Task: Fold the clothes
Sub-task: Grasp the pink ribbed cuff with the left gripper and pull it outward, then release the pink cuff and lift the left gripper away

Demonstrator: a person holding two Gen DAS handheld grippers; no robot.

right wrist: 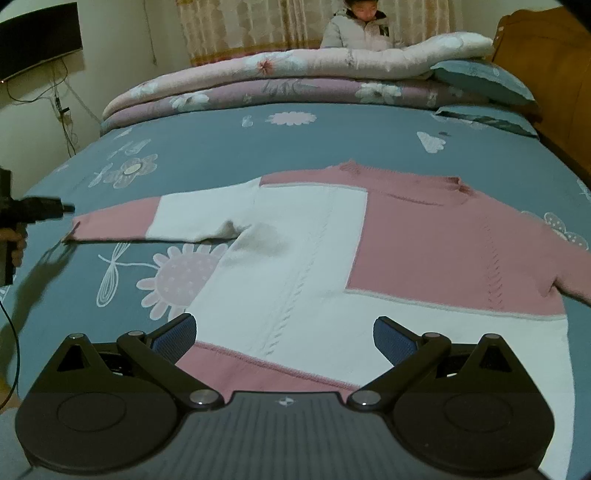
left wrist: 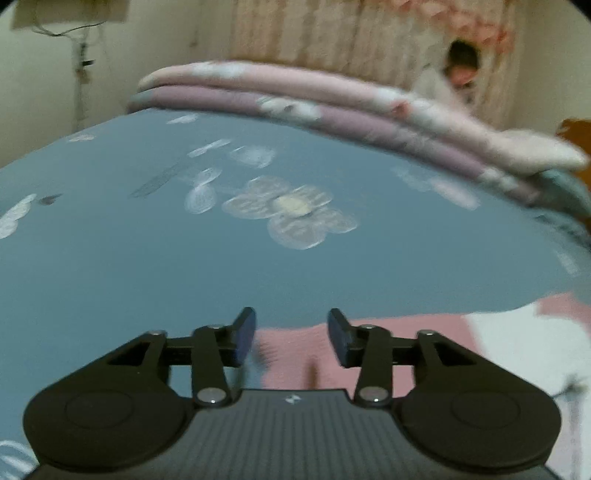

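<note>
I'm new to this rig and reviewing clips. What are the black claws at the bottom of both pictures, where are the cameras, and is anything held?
Each claw is a hand-held two-finger gripper; a fisheye camera sits on each, looking along its fingers. The left gripper is open over the sweater's pink sleeve end. The right gripper is open wide over the hem of the pink and white sweater, spread flat on the blue flowered bedsheet. Neither holds anything. Folded quilts lie at the far side, where a person sits.
</note>
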